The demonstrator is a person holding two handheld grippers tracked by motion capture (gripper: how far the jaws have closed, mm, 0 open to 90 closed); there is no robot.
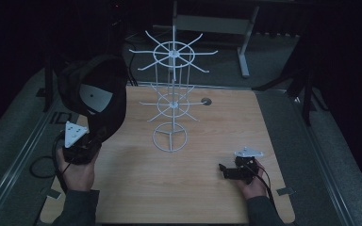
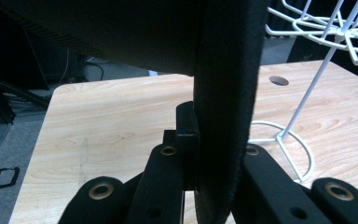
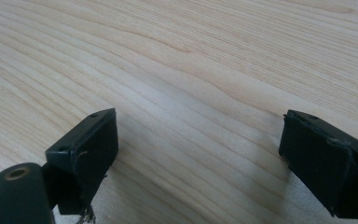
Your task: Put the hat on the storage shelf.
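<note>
A black cap [image 1: 96, 92] is held up off the table at the near left, its hollow crown turned so that a pale round label shows inside; nothing else sits in it. The left gripper [image 1: 86, 141] has it clamped: in the left gripper view the two black jaws press against either side of a thick, felt-like dark strip of the cap [image 2: 223, 116], which rises straight up between them. The cap hangs just left of the white wire rack [image 1: 172, 101], apart from it.

The right gripper [image 1: 231, 170] rests low over the near right part of the table, its jaws spread wide with bare wood between them, holding nothing. A hand is wrapped around each tool, and a dark sleeve comes in from the near edge on either side.

The table [image 1: 217, 127] is pale wood laminate with fine grain lines and rounded near corners, and a small round cable hole [image 1: 206, 101] sits toward the far side. The room around it is dim, with grey carpeted floor and a metal-legged bench at the far end.

The rack is thin white-coated wire: a ring base on the table, a slim central pole, and two tiers of spoke-like hooks radiating from hoops, the upper tier wider.
</note>
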